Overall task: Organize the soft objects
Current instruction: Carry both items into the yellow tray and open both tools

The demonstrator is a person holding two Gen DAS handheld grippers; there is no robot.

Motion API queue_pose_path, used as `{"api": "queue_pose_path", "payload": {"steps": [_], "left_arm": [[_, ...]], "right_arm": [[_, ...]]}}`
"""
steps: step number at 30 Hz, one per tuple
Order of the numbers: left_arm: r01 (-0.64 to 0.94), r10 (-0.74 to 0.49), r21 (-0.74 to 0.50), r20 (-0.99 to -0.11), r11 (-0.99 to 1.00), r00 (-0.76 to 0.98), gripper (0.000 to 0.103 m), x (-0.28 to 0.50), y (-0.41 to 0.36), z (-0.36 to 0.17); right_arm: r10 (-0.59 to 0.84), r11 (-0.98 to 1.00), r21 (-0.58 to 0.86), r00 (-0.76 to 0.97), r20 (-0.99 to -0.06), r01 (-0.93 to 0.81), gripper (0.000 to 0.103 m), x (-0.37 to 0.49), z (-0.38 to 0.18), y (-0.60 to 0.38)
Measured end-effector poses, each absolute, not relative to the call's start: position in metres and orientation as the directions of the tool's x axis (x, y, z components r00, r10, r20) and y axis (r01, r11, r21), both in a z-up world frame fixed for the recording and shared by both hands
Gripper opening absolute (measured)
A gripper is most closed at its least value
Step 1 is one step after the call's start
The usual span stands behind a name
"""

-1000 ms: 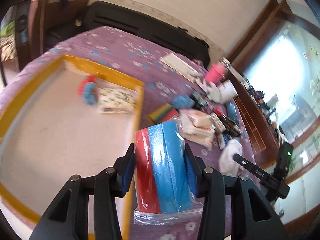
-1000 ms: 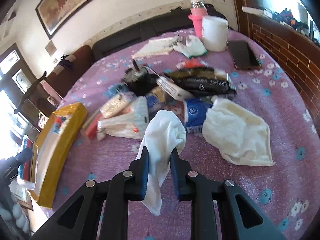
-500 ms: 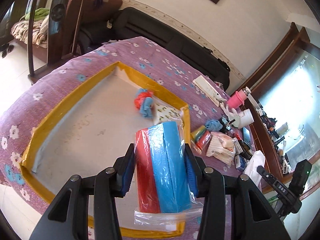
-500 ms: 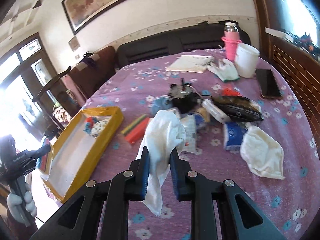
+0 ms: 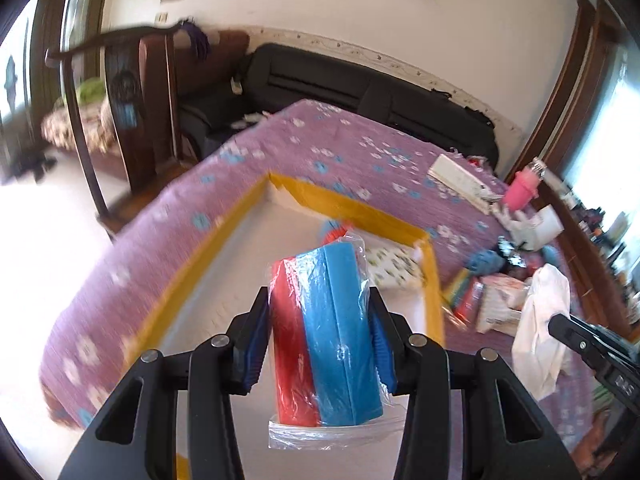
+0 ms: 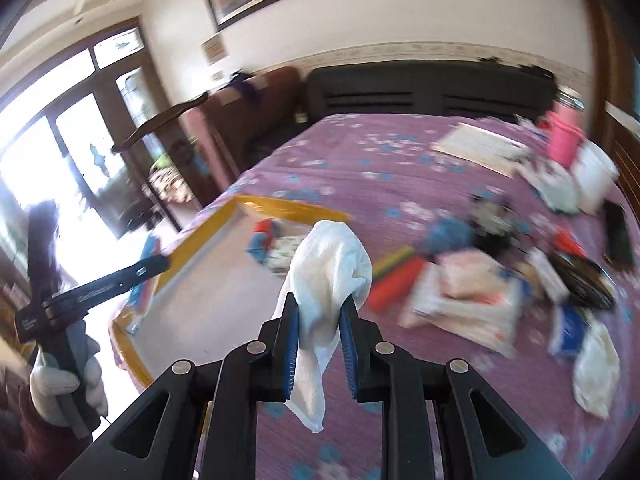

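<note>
The left gripper (image 5: 320, 344) is clenched on a clear plastic bag of red and blue foam sponges (image 5: 326, 332), its ribbed blue pads (image 5: 256, 344) pressing the crinkled film on both sides. The sponge blocks stand upright between the black fingers, with the bag's sealed edge hanging loose beneath them. The pack is held over the shallow yellow-rimmed cardboard tray (image 5: 224, 236), which has a pale, flat floor and sits on the purple flowered tablecloth (image 5: 352, 136).

The right gripper (image 6: 320, 344) is pinched tight on a soft white terry cloth (image 6: 326, 280), which bunches into a rounded lump above the pads and trails in a limp tail below them. It hangs above the tablecloth just beside the tray's right rim.

Inside the tray, against its far rim, lie a small red and blue knitted bundle (image 6: 262, 240) and a flat printed fabric piece (image 5: 390, 266) (its pattern too blurred to read). To the right of the tray sits a jumble of packets, a pink cup (image 6: 564, 140) and a white tub (image 6: 596, 172), and another crumpled white cloth (image 6: 596, 372).
</note>
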State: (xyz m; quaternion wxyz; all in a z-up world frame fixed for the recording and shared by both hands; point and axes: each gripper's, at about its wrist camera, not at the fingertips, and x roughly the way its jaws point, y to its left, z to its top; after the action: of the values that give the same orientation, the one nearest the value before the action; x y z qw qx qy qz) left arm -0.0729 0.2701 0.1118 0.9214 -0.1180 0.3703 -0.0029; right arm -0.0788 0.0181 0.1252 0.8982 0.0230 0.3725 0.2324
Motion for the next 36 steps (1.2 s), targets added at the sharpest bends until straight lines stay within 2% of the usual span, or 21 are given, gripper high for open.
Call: {"api": "queue_pose_path", "payload": {"steps": [5, 11, 23, 24, 29, 32, 36], "left_arm": [[-0.081, -0.03, -0.129, -0.686, 0.988, 0.727, 0.044, -0.038, 0.276, 0.113], [-0.106, 0.018, -0.079, -0.713, 0.991, 0.7, 0.044, 0.005, 0.287, 0.098], [-0.144, 0.029, -0.095, -0.73, 0.985, 0.682, 0.046, 0.03, 0.304, 0.086], [-0.145, 0.032, -0.092, -0.73, 0.985, 0.683, 0.048, 0.029, 0.303, 0.086], [-0.155, 0.067, -0.06, -0.713, 0.986, 0.698, 0.062, 0.022, 0.299, 0.094], [-0.165, 0.092, -0.039, -0.694, 0.986, 0.714, 0.071, 0.014, 0.294, 0.104], [-0.163, 0.128, 0.005, -0.642, 0.987, 0.756, 0.076, -0.005, 0.279, 0.122]], "right_arm": [[0.462, 0.86, 0.203, 0.544, -0.701, -0.469, 0.022, -0.049, 0.112, 0.079], [0.43, 0.854, 0.171, 0.48, -0.765, -0.491, 0.022, -0.013, 0.081, 0.131], [0.4, 0.875, 0.197, 0.431, -0.809, -0.442, 0.023, 0.029, 0.045, 0.148], [0.404, 0.876, 0.205, 0.431, -0.807, -0.437, 0.024, 0.031, 0.045, 0.146], [0.427, 0.878, 0.241, 0.448, -0.786, -0.415, 0.051, 0.03, 0.051, 0.135], [0.428, 0.88, 0.231, 0.48, -0.766, -0.416, 0.06, 0.021, 0.062, 0.127], [0.425, 0.885, 0.216, 0.526, -0.737, -0.413, 0.068, 0.006, 0.075, 0.113]]}}
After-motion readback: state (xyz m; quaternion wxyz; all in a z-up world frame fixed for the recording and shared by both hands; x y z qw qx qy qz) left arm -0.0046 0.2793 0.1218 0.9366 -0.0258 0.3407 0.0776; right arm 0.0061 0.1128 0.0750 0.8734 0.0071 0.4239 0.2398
